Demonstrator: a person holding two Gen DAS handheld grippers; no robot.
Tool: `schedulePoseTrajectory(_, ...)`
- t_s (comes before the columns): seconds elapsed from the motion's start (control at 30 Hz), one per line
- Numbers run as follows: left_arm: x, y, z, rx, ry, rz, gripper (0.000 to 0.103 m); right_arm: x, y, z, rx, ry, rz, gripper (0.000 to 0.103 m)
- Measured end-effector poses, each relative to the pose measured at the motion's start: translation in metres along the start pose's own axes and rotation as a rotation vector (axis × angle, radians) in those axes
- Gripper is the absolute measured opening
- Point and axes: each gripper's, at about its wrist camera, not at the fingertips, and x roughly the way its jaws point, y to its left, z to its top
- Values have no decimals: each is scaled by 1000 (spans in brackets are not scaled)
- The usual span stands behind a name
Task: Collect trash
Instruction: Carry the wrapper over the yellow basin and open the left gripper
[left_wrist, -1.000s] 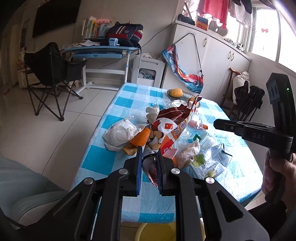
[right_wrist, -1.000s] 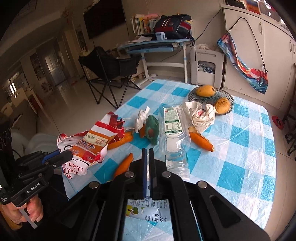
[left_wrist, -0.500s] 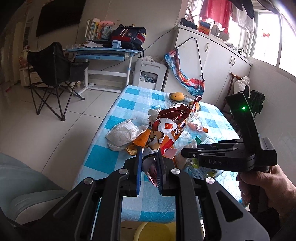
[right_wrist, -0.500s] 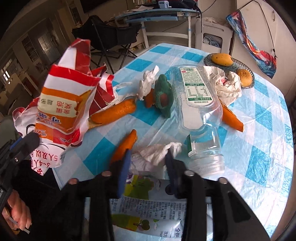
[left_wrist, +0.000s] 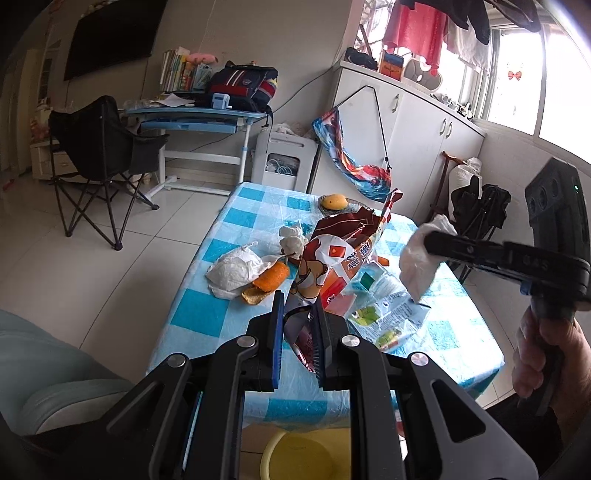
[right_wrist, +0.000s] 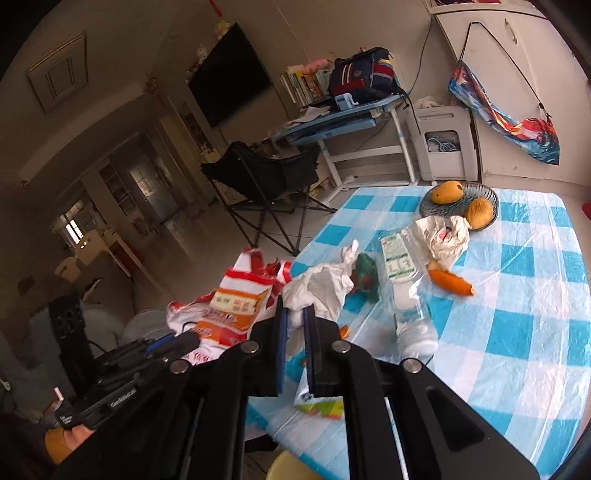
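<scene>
Crumpled white tissue (right_wrist: 317, 288), centre of the right wrist view, lifted clear of the desk (right_wrist: 517, 295) and pinched at its lower tail by the right claw (right_wrist: 294, 328); jaws nearly closed, only the wad between them. Same tissue hangs at right of centre in the left wrist view (left_wrist: 419, 262), drooping below the claw tips. Judged near weightless, soft, no stiffness; will flop and could slip out if the pinch eases, so a hold on the bunched middle looks safer than on a loose corner. Left claw (left_wrist: 297, 325), lower centre of its own view, is closed down on the edge of the red-and-orange snack bag (left_wrist: 332, 258), which stands up from the grip with its mouth toward upper right. Bag is thin crinkly film, light, collapses easily; probably serving as the collecting sack. Right unit is held level, pointing in from the right edge of the left view, the person's hand (left_wrist: 543, 354) wrapped round its handle at lower right. Left on the checked desk: clear plastic bottle (right_wrist: 402, 280) lying on its side mid-frame, orange peel (right_wrist: 448, 280) just right of it, a second white wrapper (right_wrist: 443, 240) touching the fruit plate (right_wrist: 428, 206) at upper right. A yellow bin (left_wrist: 306, 458) shows under the desk edge at bottom.
</scene>
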Motion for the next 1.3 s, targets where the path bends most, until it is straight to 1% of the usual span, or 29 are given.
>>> schedulePoseTrajectory(0.1,-12,1,-20,-29,58,-11,13,-1,8,-38,32,97,16,9)
schedulePoseTrajectory(0.13,-15,1,-30,-35,87,-12,13,0,9,-51,45,148,23,10)
schedulePoseTrajectory(0.2,-18,-2,-49,-34,148,-12,13,9,16,-75,32,240,-6,11)
schedulePoseTrajectory(0.27,-20,-6,-66,-25,208,-1,13,21,18,-94,32,345,-9,12)
schedulePoseTrajectory(0.3,-20,-10,-73,-16,239,7,13,26,19,-102,28,383,-27,16)
schedulePoseTrajectory(0.33,-20,-13,-81,-8,273,13,13,28,17,-109,29,413,-49,29)
schedulePoseTrajectory(0.37,-20,-15,-87,-1,302,16,13,30,14,-114,35,433,-68,38)
schedulePoseTrajectory(0.4,-19,-19,-91,4,328,18,13,28,11,-115,43,432,-84,48)
schedulePoseTrajectory(0.47,-16,-25,-100,26,381,13,13,20,4,-111,74,395,-105,48)
schedulePoseTrajectory(0.57,-9,-30,-112,51,446,6,14,-4,-9,-97,129,278,-153,50)
schedulePoseTrajectory(0.6,-8,-31,-115,54,464,1,15,-11,-15,-91,145,233,-183,55)
schedulePoseTrajectory(0.63,-7,-32,-116,54,473,0,19,-18,-21,-86,161,191,-223,64)
schedulePoseTrajectory(0.7,-4,-35,-119,60,503,-13,29,-29,-34,-74,191,119,-290,72)
schedulePoseTrajectory(0.77,-1,-40,-124,81,539,-23,40,-30,-50,-62,211,83,-359,74)
schedulePoseTrajectory(0.87,2,-45,-130,105,572,-22,42,-29,-80,-47,239,60,-438,77)
schedulePoseTrajectory(0.93,2,-44,-129,104,570,-25,44,-25,-97,-34,251,46,-486,79)
schedulePoseTrajectory(1.03,-1,-40,-119,86,510,-26,48,-10,-123,-20,253,47,-548,82)
schedulePoseTrajectory(1.1,-6,-37,-110,74,436,-11,54,2,-136,-13,250,59,-581,82)
schedulePoseTrajectory(1.17,-12,-35,-98,71,354,11,64,14,-148,-10,246,84,-609,82)
schedulePoseTrajectory(1.2,-15,-34,-91,69,312,22,68,22,-156,-9,251,99,-620,82)
schedulePoseTrajectory(1.23,-18,-32,-85,67,269,38,75,29,-161,-6,256,112,-633,82)
schedulePoseTrajectory(1.27,-20,-30,-78,64,233,53,80,34,-166,-5,258,126,-641,82)
schedulePoseTrajectory(1.3,-21,-29,-72,62,205,64,82,39,-166,-3,233,118,-654,86)
